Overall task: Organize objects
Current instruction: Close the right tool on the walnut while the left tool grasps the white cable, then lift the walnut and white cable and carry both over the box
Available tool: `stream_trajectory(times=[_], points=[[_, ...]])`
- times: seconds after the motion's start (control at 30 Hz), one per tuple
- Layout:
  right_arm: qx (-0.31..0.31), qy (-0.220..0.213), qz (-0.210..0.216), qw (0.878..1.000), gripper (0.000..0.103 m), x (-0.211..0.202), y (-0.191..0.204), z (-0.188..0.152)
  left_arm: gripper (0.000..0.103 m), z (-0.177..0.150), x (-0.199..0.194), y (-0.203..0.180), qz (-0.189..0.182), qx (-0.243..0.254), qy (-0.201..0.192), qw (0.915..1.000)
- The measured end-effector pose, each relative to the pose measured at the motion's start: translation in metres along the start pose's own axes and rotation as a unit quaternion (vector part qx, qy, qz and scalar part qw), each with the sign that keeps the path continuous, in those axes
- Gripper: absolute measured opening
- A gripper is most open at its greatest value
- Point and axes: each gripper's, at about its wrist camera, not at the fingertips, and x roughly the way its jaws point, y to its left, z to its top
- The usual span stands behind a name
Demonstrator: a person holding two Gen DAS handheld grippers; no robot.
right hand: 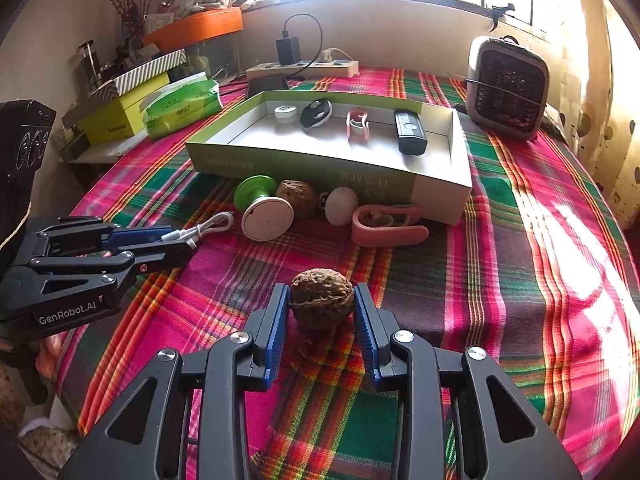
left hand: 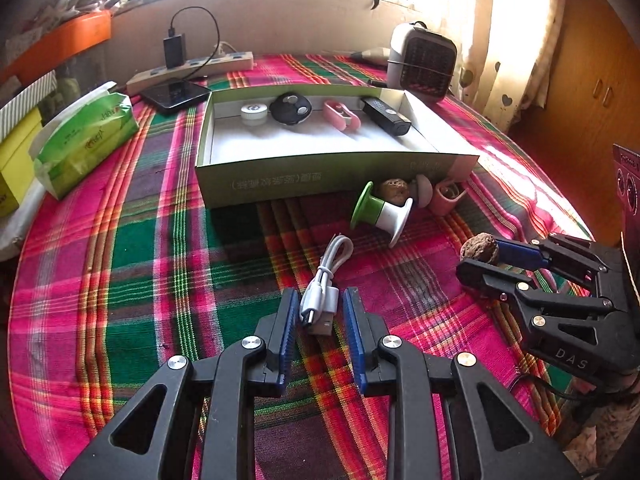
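My left gripper (left hand: 319, 300) sits low over the plaid tablecloth (left hand: 140, 264), its 2 blue pads spread with a gap on each side of the bundled white USB cable (left hand: 322, 294) lying between them; nothing is pinched. My right gripper (right hand: 321, 300) brackets a brown walnut (right hand: 321, 300) that rests on the cloth; the pads look to be just touching its sides, though I cannot tell whether they press it.

Beyond, near the front wall of the green box (right hand: 304, 166), lie a green-and-white spool (right hand: 260, 208), a 2nd walnut (right hand: 297, 196), a white egg-shaped thing (right hand: 341, 205) and a pink clip (right hand: 386, 226), close together.

Inside the box, along its far wall, 4 things stand in a row: a white round case (right hand: 285, 113), a black oval device (right hand: 316, 114), a small pink clip (right hand: 357, 123) and a black stick-shaped device (right hand: 409, 132).

Farther back are a green tissue pack (right hand: 182, 106), a power strip (right hand: 302, 68) with a black charger plugged in, and a small heater (right hand: 506, 86).
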Motion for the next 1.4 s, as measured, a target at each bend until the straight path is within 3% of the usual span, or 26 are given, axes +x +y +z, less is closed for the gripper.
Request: stream_trajectory(times=[0.13, 0.57, 0.9, 1.4], points=[[0.007, -0.002, 0.001, 1.000, 0.034, 0.000, -0.003, -0.001, 0.031, 0.003, 0.004, -0.002, 0.003, 0.012, -0.002, 0.9999], [0.000, -0.003, -0.008, 1.000, 0.035, 0.004, 0.001, 0.002, 0.031, 0.008, 0.011, -0.011, 0.039, 0.029, -0.014, 0.9987], [0.002, -0.004, -0.007, 1.000, 0.035, 0.004, 0.000, 0.002, 0.014, 0.009, 0.011, -0.005, 0.041, 0.016, -0.019, 0.9988], [0.001, -0.004, -0.010, 1.000, 0.034, 0.004, 0.002, 0.002, 0.014, 0.009, 0.010, -0.002, 0.033, 0.007, -0.020, 0.9992]])
